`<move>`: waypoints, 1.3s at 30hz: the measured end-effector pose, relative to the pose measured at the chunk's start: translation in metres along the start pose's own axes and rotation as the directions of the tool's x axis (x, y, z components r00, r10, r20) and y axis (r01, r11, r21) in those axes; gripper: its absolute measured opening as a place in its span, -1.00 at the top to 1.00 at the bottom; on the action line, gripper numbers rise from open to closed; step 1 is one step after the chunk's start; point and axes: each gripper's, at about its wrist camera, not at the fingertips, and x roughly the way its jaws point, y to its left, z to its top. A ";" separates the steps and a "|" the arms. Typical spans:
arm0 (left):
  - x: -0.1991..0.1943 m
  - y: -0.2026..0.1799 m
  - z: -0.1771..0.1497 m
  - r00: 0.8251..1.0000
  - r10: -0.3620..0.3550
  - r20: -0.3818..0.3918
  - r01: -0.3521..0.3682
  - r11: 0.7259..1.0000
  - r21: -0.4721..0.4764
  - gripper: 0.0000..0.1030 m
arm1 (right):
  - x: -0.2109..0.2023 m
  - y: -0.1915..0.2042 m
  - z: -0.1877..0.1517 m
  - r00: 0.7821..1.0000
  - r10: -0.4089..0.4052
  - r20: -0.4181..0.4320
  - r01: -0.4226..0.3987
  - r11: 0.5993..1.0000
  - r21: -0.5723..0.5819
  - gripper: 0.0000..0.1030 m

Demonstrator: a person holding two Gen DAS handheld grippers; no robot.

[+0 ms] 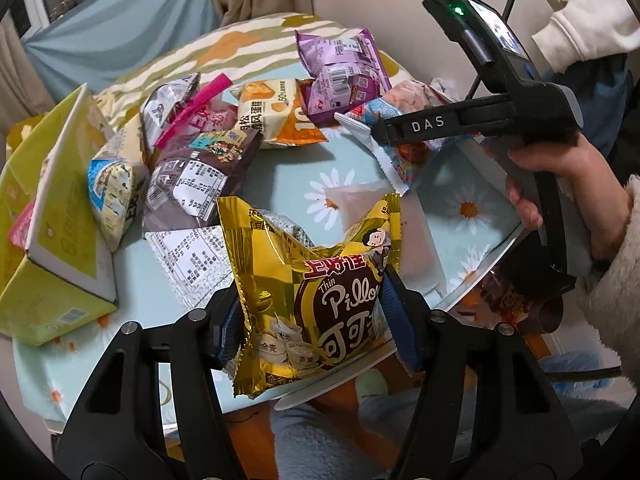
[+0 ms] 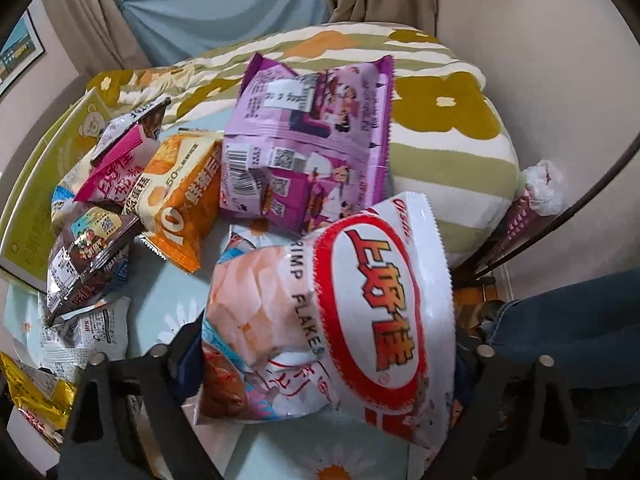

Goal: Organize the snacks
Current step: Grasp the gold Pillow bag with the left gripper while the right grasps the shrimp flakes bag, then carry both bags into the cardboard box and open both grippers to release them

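**Snacks held in both claws above a crowded table**

Snacks are the matter here, and most of them lie in a loose heap on the round table with the pale blue daisy-print cloth [image 1: 352, 168], ahead of both claws. Largest is the yellow-green cardboard box [image 1: 48, 240], lying tilted far to the left of the left gripper [image 1: 312, 312]; I judge it may serve as the container, but this is not sure. Ahead of the right gripper [image 2: 320, 360] rest the purple glossy foil bag [image 2: 308, 140] and, to its left, the orange and cream cake packet [image 2: 180, 200], touching each other.

Each claw has its own bag, probably to lift it clear of the heap for sorting. The left gripper is closed on the gold foil pillow-snack bag [image 1: 312, 280], pinched at both side edges so it stands upright and puffed, its foil creased. The right gripper clasps the white and red shrimp-flakes bag [image 2: 340, 300] between its fingers; this bag is tilted, its seal crimped. Smallest, a pink plastic sealing clip [image 1: 192, 112] closes a packet in the heap.
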 end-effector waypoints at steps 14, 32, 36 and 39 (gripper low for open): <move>-0.010 0.002 0.002 1.000 -0.010 0.014 0.010 1.000 -0.003 -0.16 | -0.007 -0.002 -0.002 0.999 0.006 0.041 -0.005 1.000 -0.027 -0.60; -0.042 0.022 0.023 0.996 -0.013 0.091 0.019 0.997 -0.073 -0.16 | -0.063 0.018 0.021 0.991 0.013 0.130 -0.004 0.997 -0.074 -0.40; -0.062 0.040 0.037 0.989 0.016 0.144 -0.002 0.996 -0.094 -0.16 | -0.092 0.033 0.033 0.986 0.043 0.164 -0.031 0.996 -0.080 -0.40; -0.076 0.062 0.047 0.982 0.037 0.183 -0.014 0.992 -0.123 -0.16 | -0.112 0.051 0.045 0.978 0.070 0.195 -0.054 0.995 -0.087 -0.40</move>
